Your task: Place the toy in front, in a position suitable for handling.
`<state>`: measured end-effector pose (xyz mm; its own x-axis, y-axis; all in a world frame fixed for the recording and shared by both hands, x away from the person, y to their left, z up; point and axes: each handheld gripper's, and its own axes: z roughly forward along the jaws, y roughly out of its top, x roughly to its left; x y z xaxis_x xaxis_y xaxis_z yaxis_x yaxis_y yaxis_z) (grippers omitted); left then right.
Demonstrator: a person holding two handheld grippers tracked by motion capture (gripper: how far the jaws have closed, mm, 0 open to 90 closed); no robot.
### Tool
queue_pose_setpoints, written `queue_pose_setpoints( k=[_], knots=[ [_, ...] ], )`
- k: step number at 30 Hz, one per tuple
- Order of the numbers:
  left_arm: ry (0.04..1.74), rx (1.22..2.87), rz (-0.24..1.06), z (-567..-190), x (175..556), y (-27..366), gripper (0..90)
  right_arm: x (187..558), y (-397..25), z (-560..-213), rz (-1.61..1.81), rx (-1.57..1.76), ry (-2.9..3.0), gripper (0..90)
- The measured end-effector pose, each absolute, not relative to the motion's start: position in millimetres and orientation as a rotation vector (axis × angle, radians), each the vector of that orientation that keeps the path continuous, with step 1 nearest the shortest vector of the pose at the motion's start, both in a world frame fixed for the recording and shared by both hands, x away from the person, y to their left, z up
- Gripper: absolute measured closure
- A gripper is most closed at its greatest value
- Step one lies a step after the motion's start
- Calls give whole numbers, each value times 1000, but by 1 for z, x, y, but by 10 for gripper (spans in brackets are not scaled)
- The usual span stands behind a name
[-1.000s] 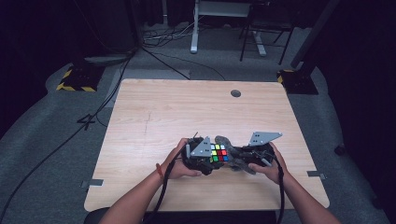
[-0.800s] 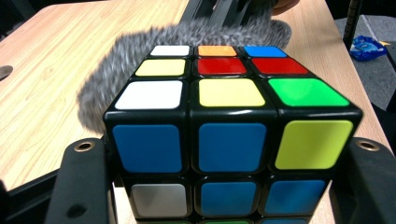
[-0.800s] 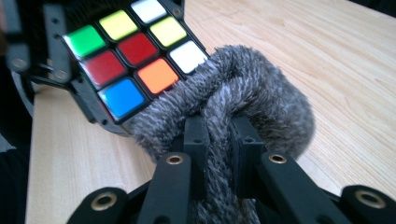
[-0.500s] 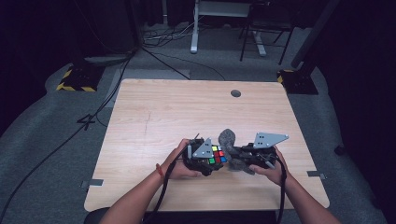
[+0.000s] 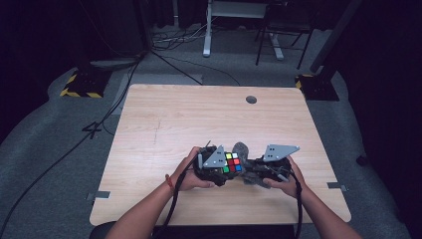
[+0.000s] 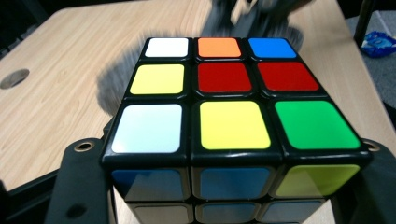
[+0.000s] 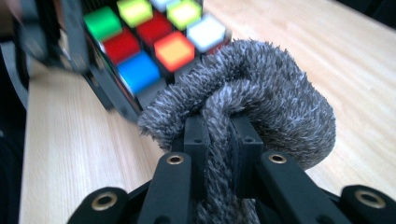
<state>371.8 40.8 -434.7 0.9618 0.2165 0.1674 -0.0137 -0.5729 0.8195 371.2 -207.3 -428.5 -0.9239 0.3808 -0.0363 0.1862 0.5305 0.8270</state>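
Note:
A Rubik's cube (image 5: 232, 163) with mixed colours is held just above the wooden table (image 5: 179, 119), near its front edge. My left gripper (image 6: 233, 186) is shut on the cube (image 6: 233, 107), its black jaws pressing the two lower sides. My right gripper (image 7: 217, 135) is shut on a fuzzy grey cloth (image 7: 247, 98), which bulges past the jaws and presses against the cube (image 7: 154, 32). From above, the grey cloth (image 5: 242, 149) sits at the cube's right side, between my left gripper (image 5: 219, 167) and my right gripper (image 5: 256, 172).
A round cable hole (image 5: 251, 99) lies near the table's far edge. Beyond the table, cables, a desk frame (image 5: 209, 30) and a yellow-black striped base (image 5: 79, 87) stand on grey carpet.
The two grippers have stayed close together at the front of the table. The grey cloth has shifted against the cube's right side and the cube has turned slightly.

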Motion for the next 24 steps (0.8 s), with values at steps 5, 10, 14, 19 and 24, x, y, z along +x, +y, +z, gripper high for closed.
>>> queue_pose_setpoints(
  k=[5, 10, 14, 19, 24],
  knots=[
    [140, 2159, 310, -433, 370, 41, 335, 371, -205, -431, 1329, 484, 2583, 800],
    [146, 2146, 290, -434, 373, 43, 335, 367, -208, -425, 1391, 461, 2552, 801],
    [158, 2147, 278, -437, 376, 44, 334, 365, -211, -418, 1434, 448, 2515, 801],
    [159, 2160, 293, -437, 376, 43, 334, 364, -213, -412, 1463, 448, 2476, 801],
    [142, 2158, 304, -435, 373, 42, 335, 365, -212, -415, 1443, 465, 2500, 800]
  ],
)
